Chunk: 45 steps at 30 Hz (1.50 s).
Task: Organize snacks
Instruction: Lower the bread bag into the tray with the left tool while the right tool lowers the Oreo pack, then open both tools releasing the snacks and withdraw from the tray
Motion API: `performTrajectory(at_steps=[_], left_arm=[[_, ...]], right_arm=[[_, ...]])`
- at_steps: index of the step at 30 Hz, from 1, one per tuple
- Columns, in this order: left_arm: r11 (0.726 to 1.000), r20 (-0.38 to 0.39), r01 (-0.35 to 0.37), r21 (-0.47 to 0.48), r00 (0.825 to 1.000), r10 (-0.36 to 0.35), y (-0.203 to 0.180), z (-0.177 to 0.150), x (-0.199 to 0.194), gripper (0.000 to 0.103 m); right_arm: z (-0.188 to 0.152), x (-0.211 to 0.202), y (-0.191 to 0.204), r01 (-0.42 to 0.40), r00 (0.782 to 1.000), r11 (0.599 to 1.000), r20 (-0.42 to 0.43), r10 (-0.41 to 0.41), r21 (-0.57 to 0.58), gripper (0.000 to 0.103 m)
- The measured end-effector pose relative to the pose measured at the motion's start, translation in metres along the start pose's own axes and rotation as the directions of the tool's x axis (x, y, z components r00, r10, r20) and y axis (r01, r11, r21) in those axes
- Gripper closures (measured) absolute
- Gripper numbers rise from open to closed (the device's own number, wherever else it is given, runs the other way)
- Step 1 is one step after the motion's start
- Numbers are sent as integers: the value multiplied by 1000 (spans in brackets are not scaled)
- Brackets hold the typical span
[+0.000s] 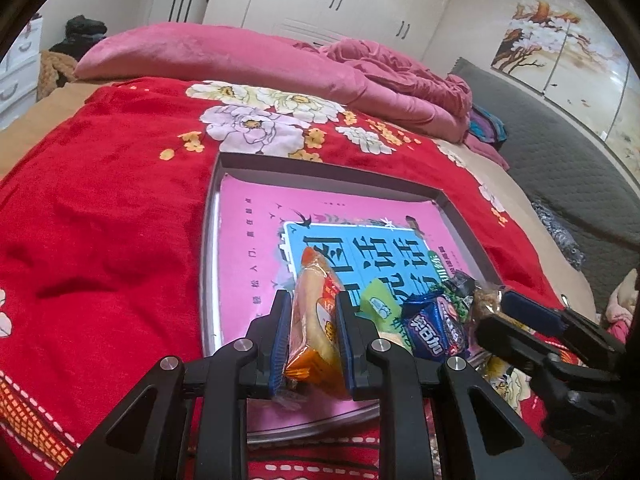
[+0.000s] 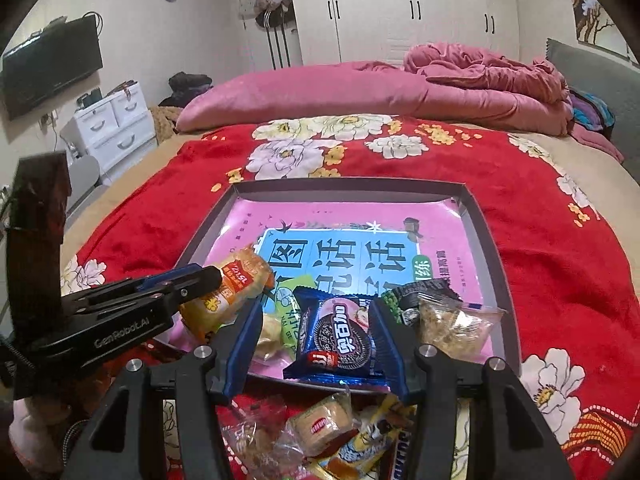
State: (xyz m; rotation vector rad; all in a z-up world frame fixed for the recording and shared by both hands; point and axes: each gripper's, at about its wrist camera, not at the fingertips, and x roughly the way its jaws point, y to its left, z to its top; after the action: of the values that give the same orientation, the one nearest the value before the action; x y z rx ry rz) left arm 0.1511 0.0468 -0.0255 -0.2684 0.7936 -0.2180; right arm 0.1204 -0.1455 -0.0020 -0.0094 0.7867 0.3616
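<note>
Snacks are being moved into the tray (image 1: 320,168) on the red blanket (image 1: 100,220), and this looks like the placing step, with two packets in hand at once. On the left, the left gripper (image 1: 310,320) has its fingers closed tight on an orange cake packet (image 1: 310,312), held over the tray's near-left part. Beside it lie a green packet (image 1: 378,300) and a clear bag (image 2: 452,320), already inside. To the right, the right gripper (image 2: 316,344) brackets a blue cookie packet (image 2: 340,344); its fingers sit fairly wide, touching the packet's sides, so I judge it held, though loosely. That packet overhangs the tray's near edge. More snacks (image 2: 320,428) wait on the blanket just below the rim.

Next, I'd say, each should go down onto open pink floor and be let go. Far half of the tray is free; the near end is crowded, and the raised rim could catch a low packet.
</note>
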Motion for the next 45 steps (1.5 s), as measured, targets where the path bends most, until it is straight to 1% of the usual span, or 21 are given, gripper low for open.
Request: performTrajectory(at_steps=[8, 13, 17, 22, 24, 27, 31, 33, 36, 41, 45], left_arm=[[1000, 5, -6, -8, 1000, 6, 5, 1, -1, 80], [1000, 2, -12, -14, 1000, 12, 5, 2, -4, 78], [1000, 10, -19, -11, 1000, 19, 4, 2, -8, 67], [1000, 18, -21, -15, 1000, 22, 4, 3, -13, 62], [1000, 20, -21, -15, 1000, 21, 5, 3, -16, 57], [1000, 26, -17, -17, 1000, 18, 5, 3, -20, 52], [1000, 39, -21, -22, 999, 22, 7, 6, -26, 47], [999, 54, -21, -32, 998, 23, 8, 7, -33, 40], [999, 83, -15, -50, 996, 19, 11, 8, -43, 33], [998, 98, -13, -53, 995, 19, 11, 6, -54, 30], [999, 88, -21, -36, 996, 24, 5, 2, -58, 29]], right_arm=[[-3, -9, -2, 14, 1000, 1000, -6, -14, -3, 45], [-3, -14, -7, 17, 1000, 1000, -4, -17, 20, 45], [-2, -20, -15, 25, 1000, 998, 11, -26, 49, 41], [0, -25, -24, 32, 999, 997, 20, -33, 73, 40], [0, -26, -25, 33, 999, 996, 21, -34, 80, 37], [-1, -27, -26, 34, 999, 996, 23, -36, 83, 37], [0, -30, -27, 32, 999, 996, 32, -35, 84, 36], [1, -32, -28, 28, 999, 996, 37, -31, 88, 34], [2, -35, -31, 26, 998, 995, 48, -30, 95, 33], [2, -40, -37, 26, 998, 993, 60, -32, 113, 31], [2, -45, -42, 25, 997, 991, 71, -35, 128, 30]])
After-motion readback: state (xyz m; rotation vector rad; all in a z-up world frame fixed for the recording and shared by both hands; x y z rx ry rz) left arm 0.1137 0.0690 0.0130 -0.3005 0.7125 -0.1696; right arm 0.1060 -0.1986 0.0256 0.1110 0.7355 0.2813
